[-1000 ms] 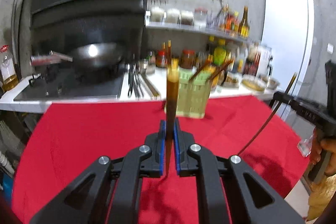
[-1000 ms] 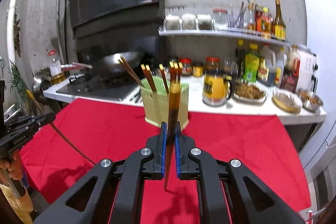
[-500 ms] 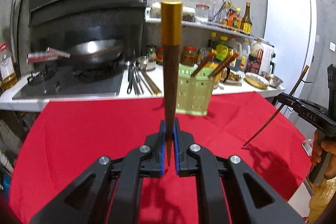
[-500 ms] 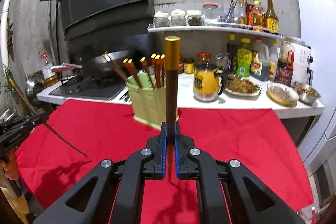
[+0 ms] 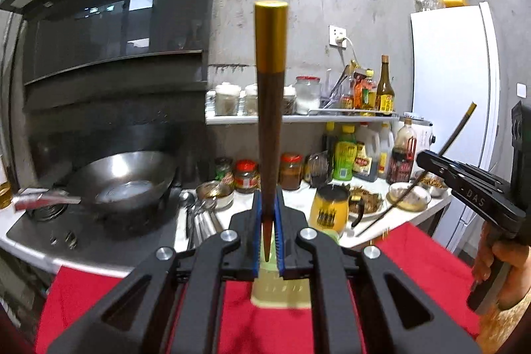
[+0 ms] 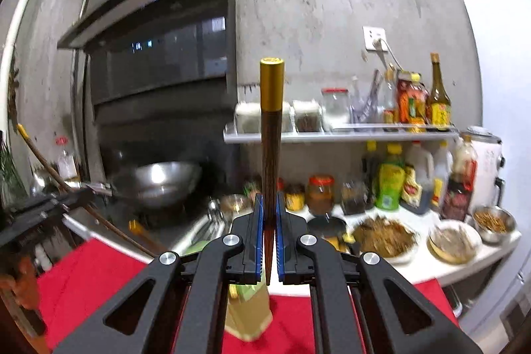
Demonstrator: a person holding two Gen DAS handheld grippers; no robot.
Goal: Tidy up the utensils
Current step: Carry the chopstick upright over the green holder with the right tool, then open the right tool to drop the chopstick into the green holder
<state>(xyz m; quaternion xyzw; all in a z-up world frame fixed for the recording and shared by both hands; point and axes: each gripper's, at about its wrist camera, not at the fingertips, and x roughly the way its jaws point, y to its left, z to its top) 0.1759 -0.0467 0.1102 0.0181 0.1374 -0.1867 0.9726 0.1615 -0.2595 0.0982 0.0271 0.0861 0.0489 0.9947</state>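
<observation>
In the left wrist view my left gripper [image 5: 268, 214] is shut on a brown chopstick [image 5: 269, 128] with a gold cap, which stands upright. The pale green utensil holder [image 5: 282, 291] sits on the red cloth just below and behind the fingers, mostly hidden by them. At the right of that view, my right gripper [image 5: 428, 163] holds a slanted chopstick [image 5: 454, 131]. In the right wrist view my right gripper [image 6: 270, 218] is shut on its own gold-capped chopstick [image 6: 271, 141], with the holder [image 6: 249, 317] beneath it. My left gripper [image 6: 79, 193] shows at the left with its chopstick [image 6: 46, 165].
A red cloth [image 5: 99, 304] covers the table. Behind it runs a white counter with a wok [image 5: 122, 184] on the hob, loose cutlery [image 5: 199, 218], a yellow mug [image 5: 328, 211], jars, bottles and food bowls [image 6: 454, 241]. A white fridge [image 5: 454, 121] stands at the right.
Both grippers have risen and moved forward over the table, each still gripping its chopstick. The green holder has slid from ahead of the fingers to beneath them.
</observation>
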